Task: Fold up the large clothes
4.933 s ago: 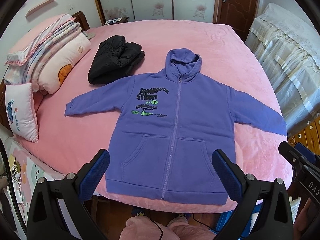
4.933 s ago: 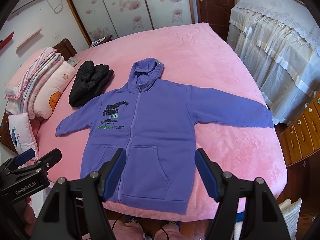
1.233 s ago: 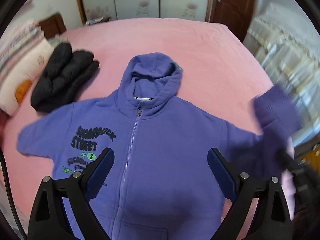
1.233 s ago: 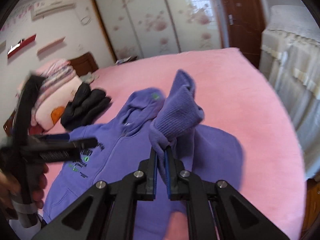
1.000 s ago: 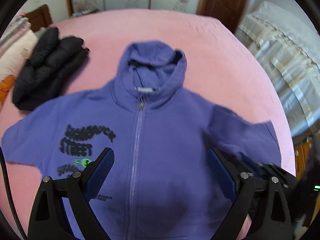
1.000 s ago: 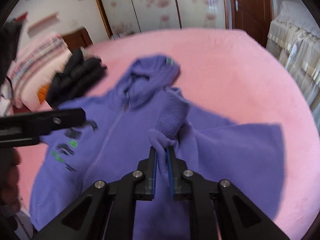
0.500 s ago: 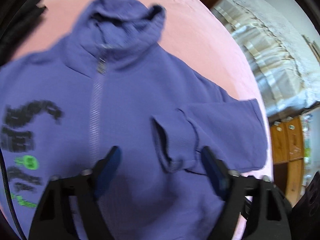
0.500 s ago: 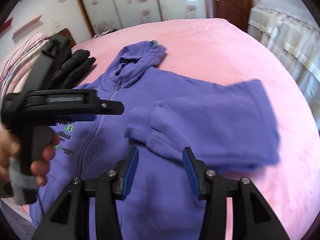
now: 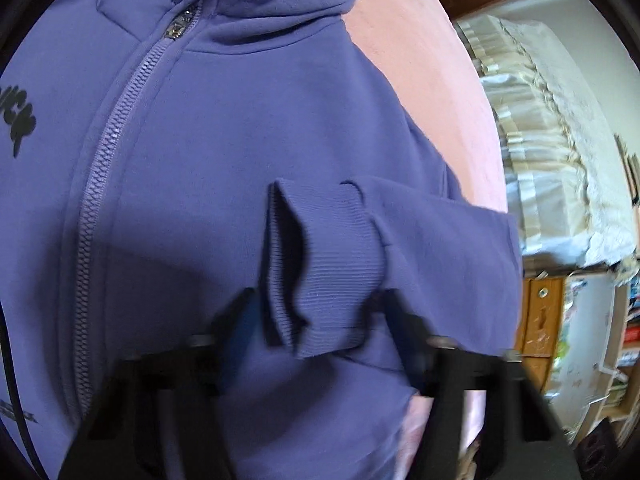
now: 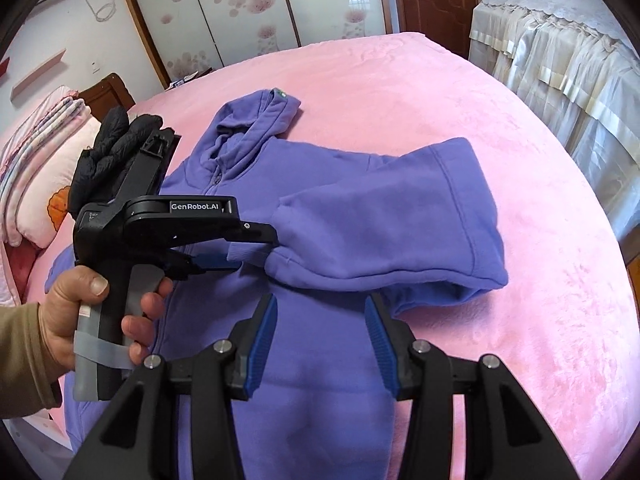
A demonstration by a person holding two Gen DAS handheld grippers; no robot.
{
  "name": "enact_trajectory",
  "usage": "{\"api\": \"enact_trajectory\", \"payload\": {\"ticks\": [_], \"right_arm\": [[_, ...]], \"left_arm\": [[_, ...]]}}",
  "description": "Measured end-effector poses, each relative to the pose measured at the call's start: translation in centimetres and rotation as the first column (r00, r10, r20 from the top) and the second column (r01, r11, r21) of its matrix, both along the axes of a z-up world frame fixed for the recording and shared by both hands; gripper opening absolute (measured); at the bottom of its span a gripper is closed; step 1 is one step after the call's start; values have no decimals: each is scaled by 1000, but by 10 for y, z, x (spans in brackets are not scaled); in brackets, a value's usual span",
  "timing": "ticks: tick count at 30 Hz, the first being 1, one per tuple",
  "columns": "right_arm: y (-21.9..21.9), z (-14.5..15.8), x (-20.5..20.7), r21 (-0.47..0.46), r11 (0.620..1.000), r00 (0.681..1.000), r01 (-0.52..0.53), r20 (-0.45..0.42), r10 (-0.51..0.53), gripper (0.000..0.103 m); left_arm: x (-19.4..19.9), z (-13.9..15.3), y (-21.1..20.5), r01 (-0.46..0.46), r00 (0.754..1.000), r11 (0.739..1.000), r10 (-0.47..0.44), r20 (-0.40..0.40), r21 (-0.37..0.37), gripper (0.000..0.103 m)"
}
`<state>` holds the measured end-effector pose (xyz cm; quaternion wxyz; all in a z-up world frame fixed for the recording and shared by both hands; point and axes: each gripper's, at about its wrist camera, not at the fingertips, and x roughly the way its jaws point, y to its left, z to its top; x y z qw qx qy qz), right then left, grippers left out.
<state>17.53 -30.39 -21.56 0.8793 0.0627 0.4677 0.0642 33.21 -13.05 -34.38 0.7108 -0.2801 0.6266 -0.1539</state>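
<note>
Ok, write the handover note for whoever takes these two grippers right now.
Left gripper: jaws have just been closing, and the pads seem to press on the cuff.
Right gripper: open, jaws have just been opening, with nothing between them. It hovers over the hoodie.
Things: the hoodie lies zipped, front up, on the pink bed.
Done: one sleeve is folded across the chest.
Left to do: settle that cuff flat and fold the other sleeve, which is mostly hidden behind the left hand. Then fold the body and hood.
</note>
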Motion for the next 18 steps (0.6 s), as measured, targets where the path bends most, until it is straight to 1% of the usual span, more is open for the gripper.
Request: {"api": "enact_trajectory", "payload": {"ticks": [1,2,3,5,7,8,10,11,13,16,17,18], "right_arm": [[-2,0,0,0,1000,1000,6,-1,-6,46],[-4,0,0,2,1000,1000,9,-3,-9,46],[-6,-1,0,3,1000,1000,14,-6,-14,46],[-10,-2,-1,-2,1000,1000,28,-12,-28,46],[-12,-2,-1,-4,999,999,32,-14,-32,46],[-17,-3,-3,-11,999,999,47,-16,-47,46],[-21,-4,-2,-30,998,998,62,-14,-62,46],[-22,-5,-1,-40,997,997,69,-15,-69,46],[-26,-12,3,-58,995,996,87,-17,-88,46],[-32,-23,14,-68,991,992,118,-27,-120,46],[-34,-27,18,-69,989,991,129,-28,-132,46],[-35,-31,22,-71,988,990,135,-30,-138,46]], "left_arm": [[1,-2,-2,-7,1000,1000,7,-25,-12,9],[2,-2,-5,-17,999,1000,17,-44,-1,8],[1,0,-7,-27,999,1000,27,-44,16,8],[0,9,-12,-26,999,998,28,-23,52,7],[2,28,-17,-16,1000,996,14,19,90,7],[4,41,-20,-11,998,994,5,56,108,7],[4,76,-21,-13,987,987,-13,162,158,7],[5,90,-18,-23,979,985,-13,203,174,7],[6,120,-7,-63,956,978,2,294,199,7],[9,148,19,-134,924,959,30,380,249,7],[11,153,27,-151,915,950,30,402,273,7],[12,155,35,-160,912,945,31,409,285,7]]}}
